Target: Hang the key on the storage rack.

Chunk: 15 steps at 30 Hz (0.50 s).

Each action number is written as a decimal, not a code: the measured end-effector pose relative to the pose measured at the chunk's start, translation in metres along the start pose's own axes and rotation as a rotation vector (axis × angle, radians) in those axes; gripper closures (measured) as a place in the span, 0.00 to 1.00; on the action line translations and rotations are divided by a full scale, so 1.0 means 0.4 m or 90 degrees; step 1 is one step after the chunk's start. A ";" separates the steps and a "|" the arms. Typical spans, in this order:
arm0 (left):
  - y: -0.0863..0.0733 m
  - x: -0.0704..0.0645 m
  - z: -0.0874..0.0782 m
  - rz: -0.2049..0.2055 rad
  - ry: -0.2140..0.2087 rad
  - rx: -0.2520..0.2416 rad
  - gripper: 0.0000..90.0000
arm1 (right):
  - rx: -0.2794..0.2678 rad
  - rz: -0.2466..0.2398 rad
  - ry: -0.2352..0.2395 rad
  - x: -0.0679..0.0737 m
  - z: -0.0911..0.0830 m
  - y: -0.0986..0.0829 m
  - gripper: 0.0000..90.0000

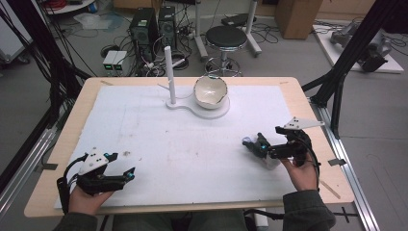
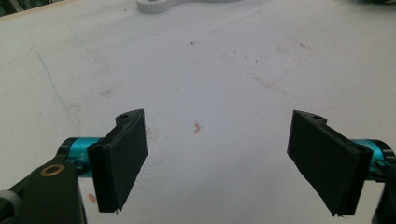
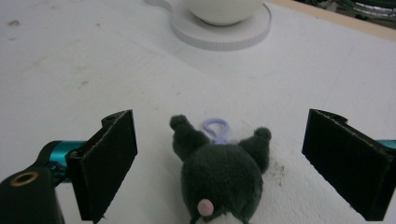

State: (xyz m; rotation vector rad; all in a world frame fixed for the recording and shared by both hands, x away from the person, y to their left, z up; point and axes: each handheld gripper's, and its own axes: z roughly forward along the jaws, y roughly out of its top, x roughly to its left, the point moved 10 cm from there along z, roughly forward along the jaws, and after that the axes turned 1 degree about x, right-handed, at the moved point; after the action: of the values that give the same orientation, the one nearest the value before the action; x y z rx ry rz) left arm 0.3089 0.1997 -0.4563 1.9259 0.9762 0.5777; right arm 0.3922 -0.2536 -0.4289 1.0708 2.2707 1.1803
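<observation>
From the high view, a wooden desk point(image 1: 57, 144) covered by a white sheet carries a white bowl point(image 1: 210, 91) on a flat white stand point(image 1: 192, 109) with an upright post, at the far middle. The left gripper point(image 1: 126, 174) rests near the desk's front left corner, held by a hand. The right gripper point(image 1: 255, 144) sits at the front right, beside a small dark grey plush toy point(image 1: 250, 144) lying on the sheet.

In the left gripper view, the left gripper point(image 2: 217, 163) has its jaws spread wide over bare, stained sheet, gripping nothing.

In the right gripper view, the right gripper point(image 3: 219, 168) has its jaws wide apart, the plush toy point(image 3: 219, 172) between them, untouched, its lilac loop point(image 3: 215, 127) pointing towards the bowl point(image 3: 224, 10).
</observation>
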 end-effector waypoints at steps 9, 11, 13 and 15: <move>0.000 -0.003 0.002 0.001 -0.005 0.000 0.22 | 0.043 -0.010 -0.002 0.001 0.022 -0.044 0.16; 0.000 -0.003 0.002 0.002 -0.005 -0.001 0.22 | 0.050 -0.010 -0.004 -0.001 0.025 -0.050 0.16; 0.000 -0.002 0.002 0.001 -0.005 0.000 0.22 | 0.056 -0.004 -0.003 -0.002 0.027 -0.057 0.17; 0.000 -0.002 0.002 0.001 -0.005 0.000 0.22 | 0.064 -0.002 -0.003 -0.004 0.030 -0.065 0.17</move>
State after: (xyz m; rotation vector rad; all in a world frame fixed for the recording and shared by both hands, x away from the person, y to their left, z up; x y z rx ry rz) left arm 0.3090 0.1984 -0.4567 1.9281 0.9687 0.5703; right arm 0.3887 -0.2579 -0.4572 1.1052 2.3488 1.0711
